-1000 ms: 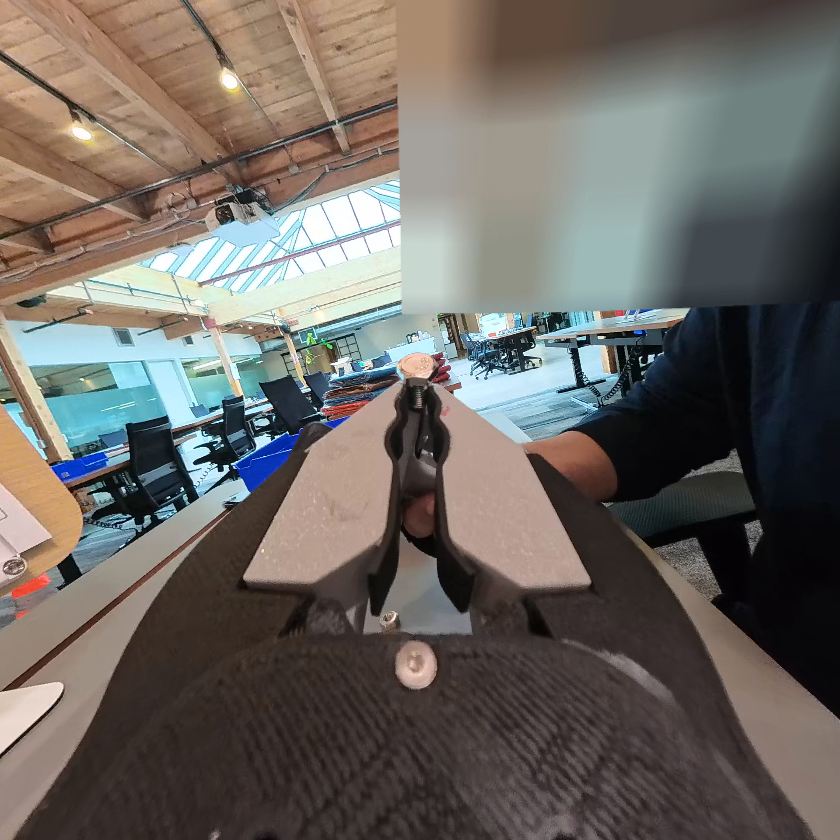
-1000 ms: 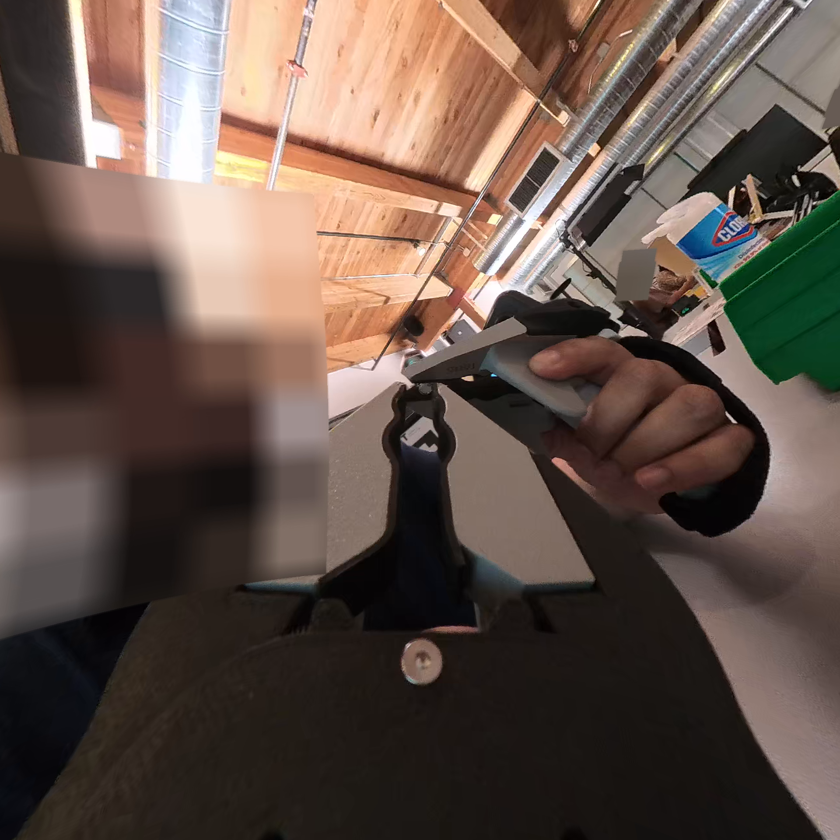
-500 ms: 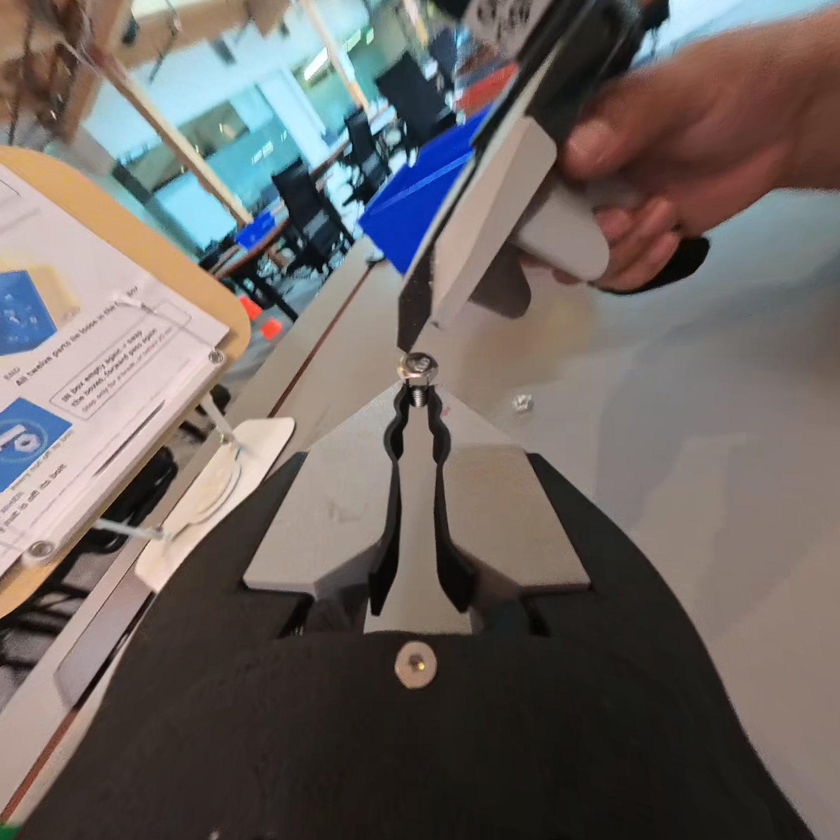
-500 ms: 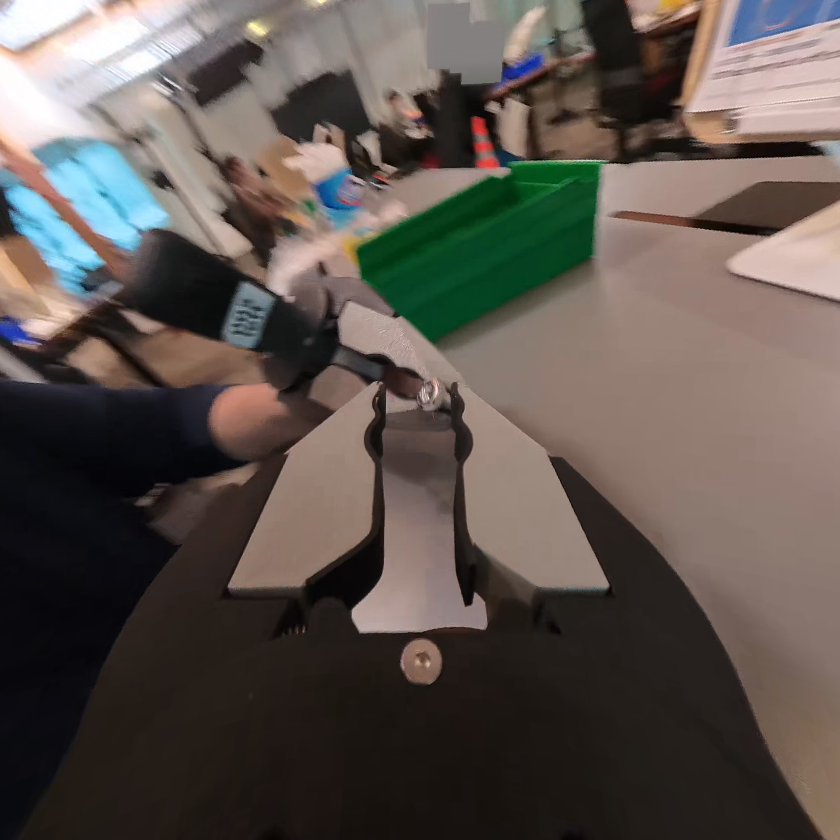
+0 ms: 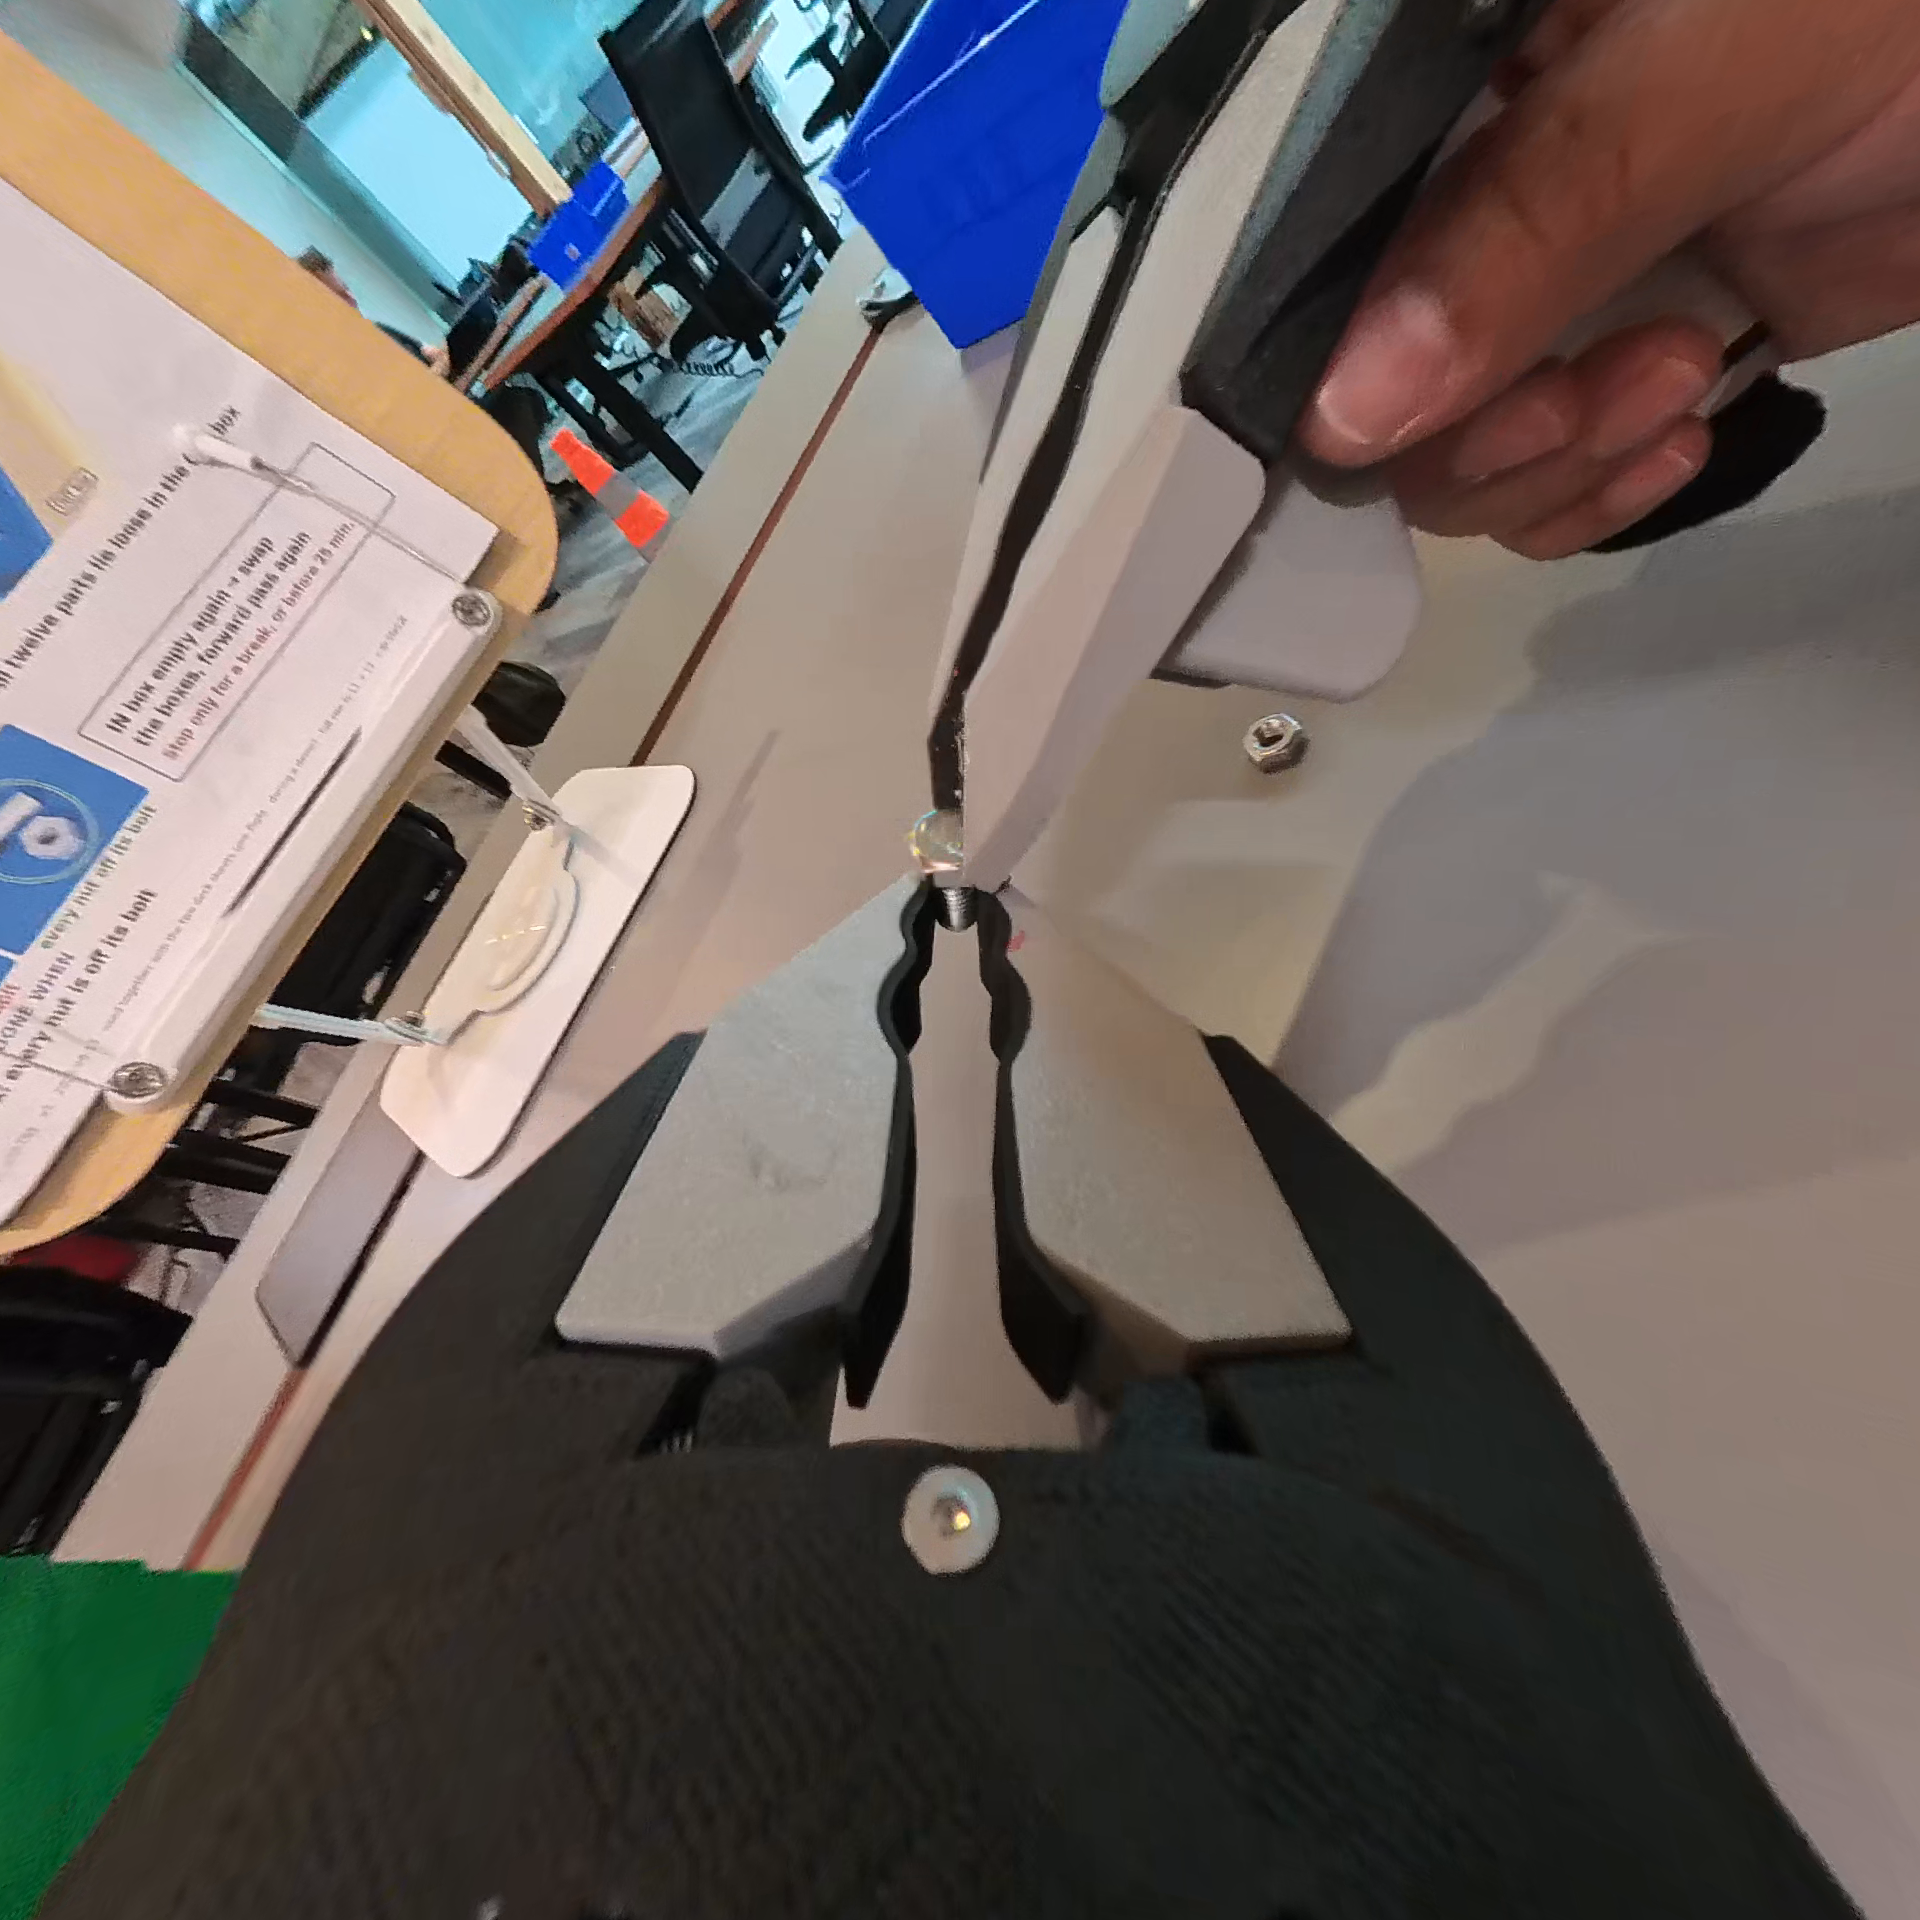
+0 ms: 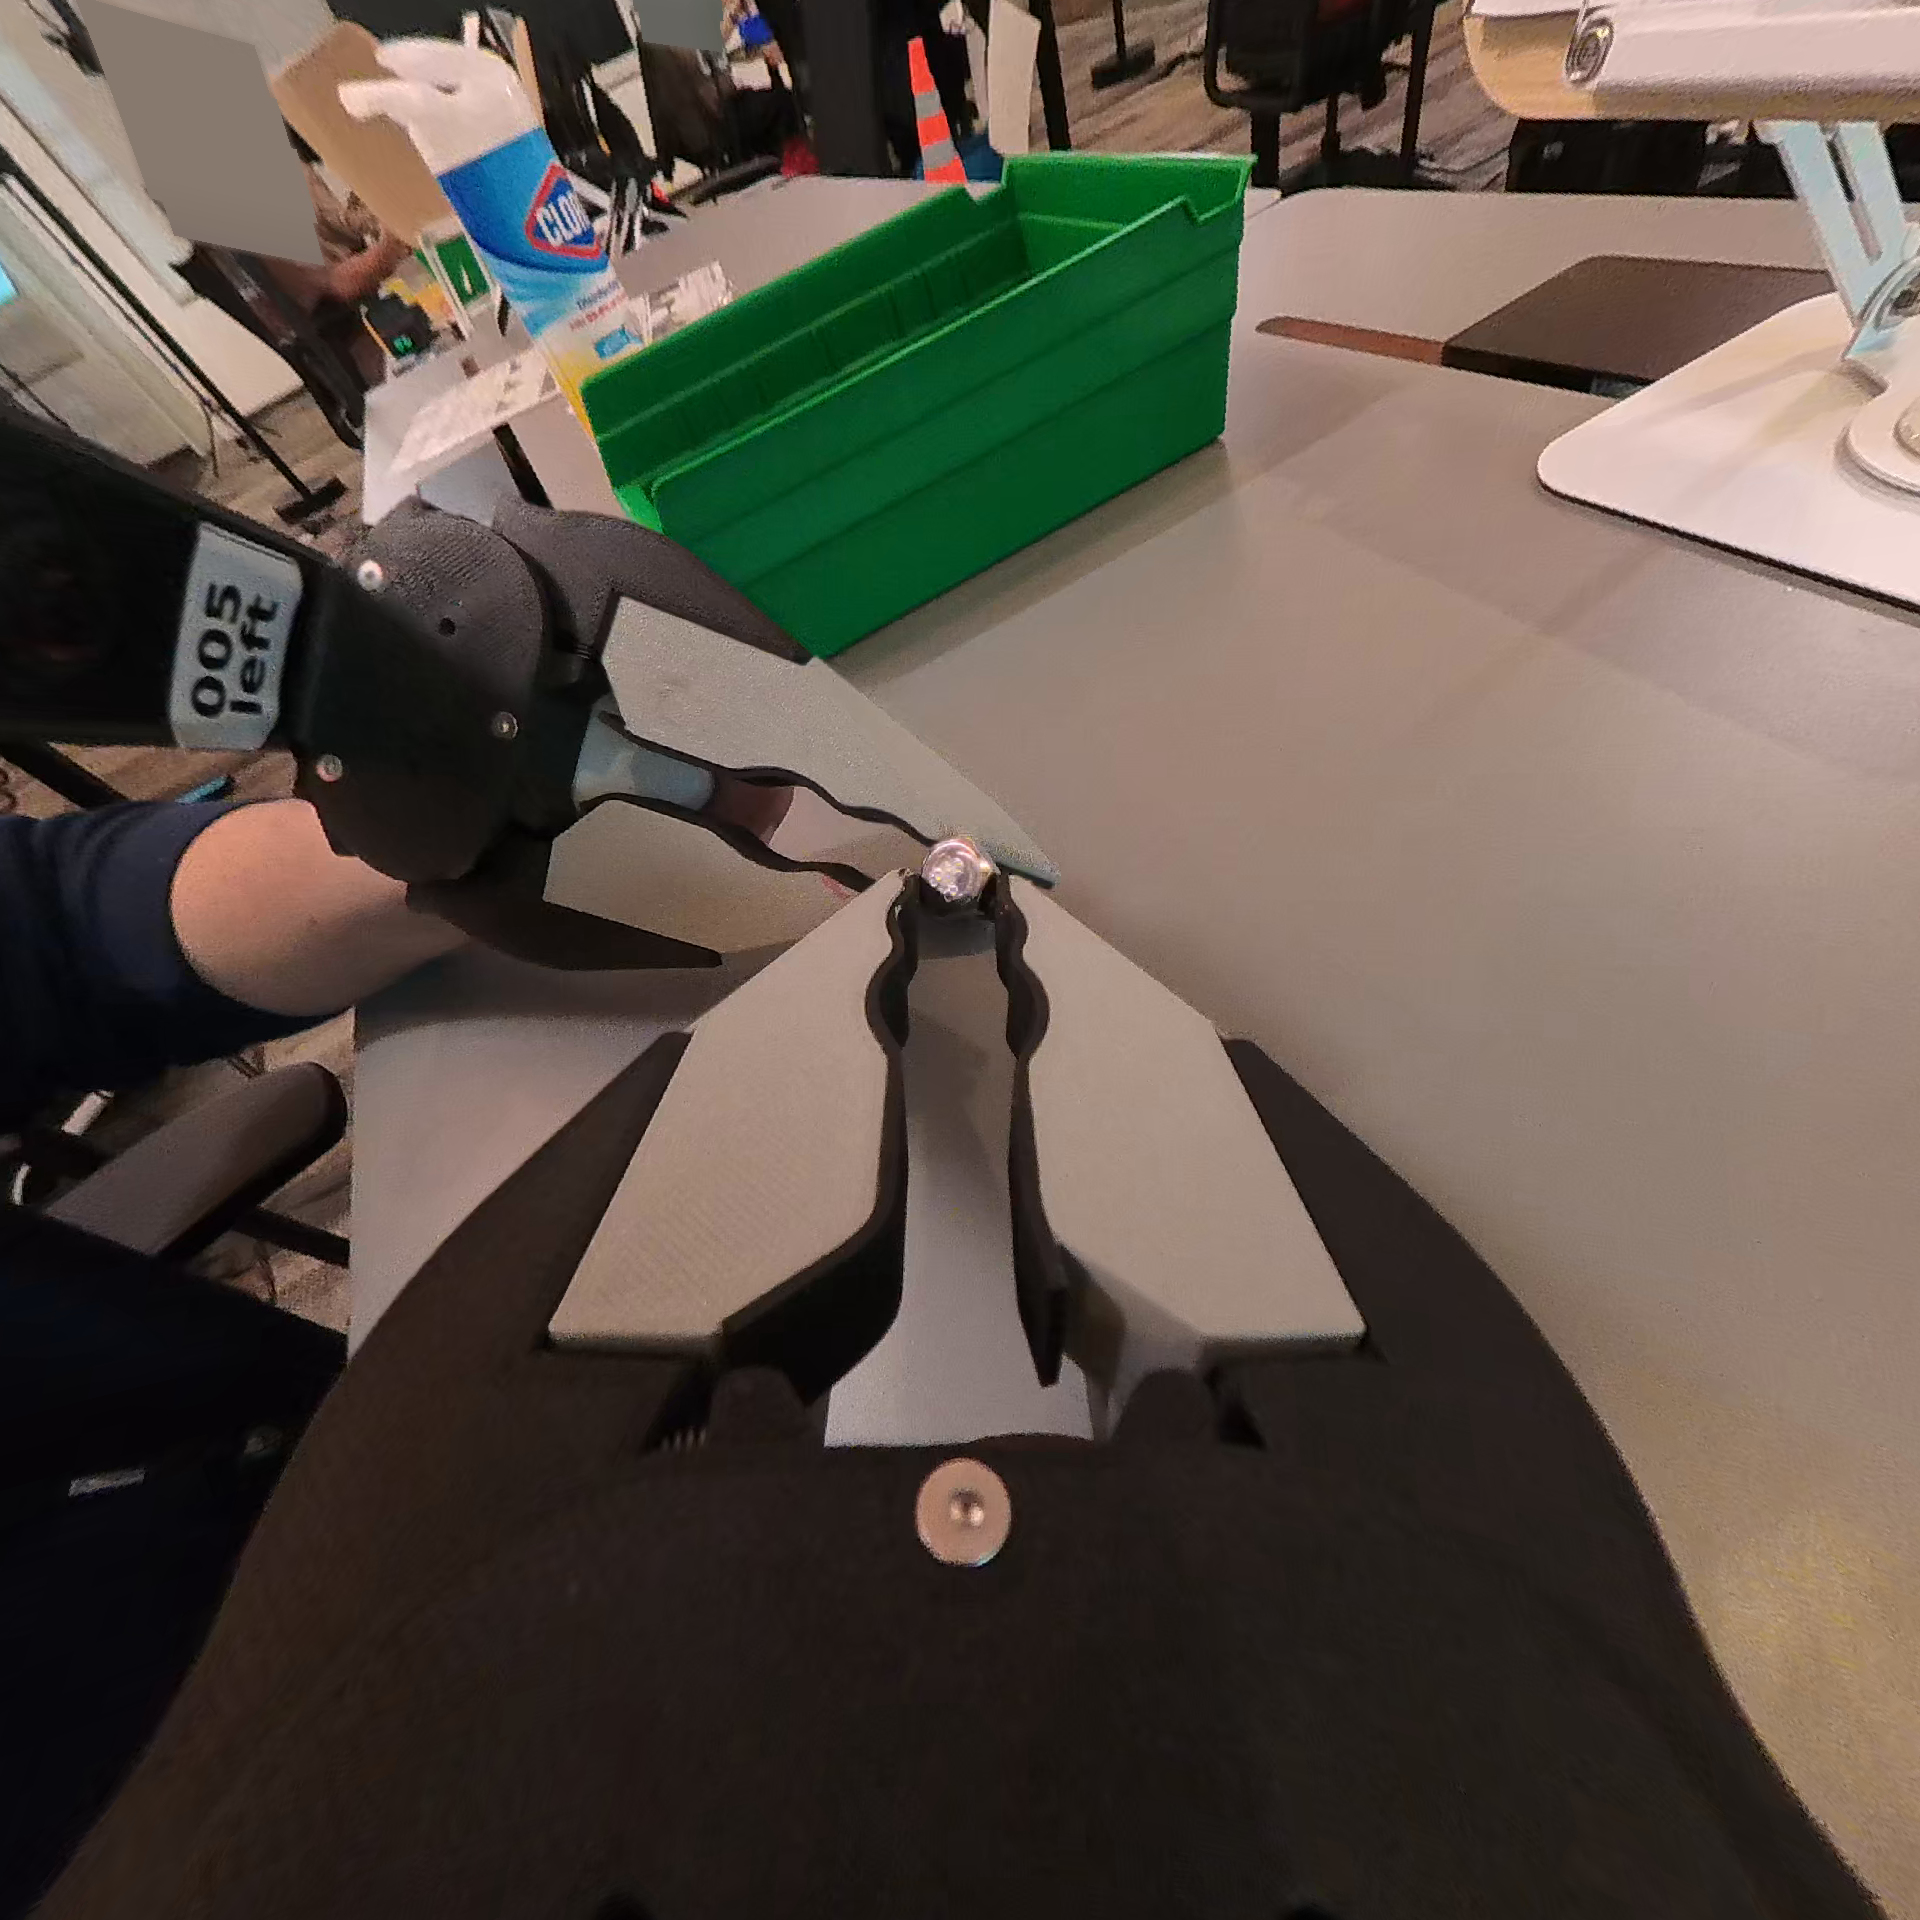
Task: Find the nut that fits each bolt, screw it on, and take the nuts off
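- Bolt [image 5: 957,906] shank sits clamped in left gripper [image 5: 956,902], axis pointing toward 12 o'clock.
- Right gripper [image 6: 951,896] pinches its head end [image 6: 949,871], meeting crosswise.

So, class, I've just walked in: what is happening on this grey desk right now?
A person holds a two-finger tool in each hand above the grey desk. The left tool pinches the threaded shank of a small silver bolt. The right tool closes around the silver nut at the bolt's head end, apparently to turn it. A spare silver hex nut lies on the desk; a green plastic bin stands behind.
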Tool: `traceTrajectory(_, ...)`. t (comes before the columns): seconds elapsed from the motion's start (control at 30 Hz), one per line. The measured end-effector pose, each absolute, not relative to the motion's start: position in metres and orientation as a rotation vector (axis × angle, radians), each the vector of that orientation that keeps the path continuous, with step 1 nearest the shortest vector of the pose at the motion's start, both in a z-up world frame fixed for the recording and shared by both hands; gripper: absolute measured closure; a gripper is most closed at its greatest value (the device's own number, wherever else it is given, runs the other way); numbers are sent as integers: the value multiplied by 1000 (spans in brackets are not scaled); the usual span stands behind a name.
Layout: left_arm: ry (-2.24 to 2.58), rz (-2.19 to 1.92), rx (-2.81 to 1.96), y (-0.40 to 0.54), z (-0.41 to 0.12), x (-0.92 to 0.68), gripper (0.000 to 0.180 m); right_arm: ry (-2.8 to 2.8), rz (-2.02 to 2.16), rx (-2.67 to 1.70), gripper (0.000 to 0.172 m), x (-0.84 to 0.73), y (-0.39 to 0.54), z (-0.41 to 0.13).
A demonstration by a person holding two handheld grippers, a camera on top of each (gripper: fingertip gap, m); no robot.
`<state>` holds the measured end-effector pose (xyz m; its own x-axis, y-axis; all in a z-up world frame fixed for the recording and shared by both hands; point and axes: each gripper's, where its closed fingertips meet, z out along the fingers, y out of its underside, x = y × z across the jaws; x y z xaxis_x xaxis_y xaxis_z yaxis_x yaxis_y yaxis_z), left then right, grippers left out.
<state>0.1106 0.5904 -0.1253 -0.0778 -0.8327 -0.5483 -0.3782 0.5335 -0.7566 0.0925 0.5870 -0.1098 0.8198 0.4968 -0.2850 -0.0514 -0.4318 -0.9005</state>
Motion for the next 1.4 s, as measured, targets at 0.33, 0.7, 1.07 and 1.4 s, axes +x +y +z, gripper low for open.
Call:
traceTrajectory(0.33, 1913, -524, -1198, 592, -172, 99, 158, -599, 328, -2316, 161, 125, 578, -156)
traceTrajectory(0.7, 1989, -654, -1323, 588, -186, 89, 158, -860, 369, -2525, 160, 103, 588, -192)
traceTrajectory(1.07, 1999, -661, -1344, 589, -195, 93, 156, -668, 618, -2295, 154, 115, 591, -149)
traceTrajectory(1.4, 2281, -603, -1233, 583, -196, 90, 152, -638, 790, -2191, 154, 133, 567, -146)
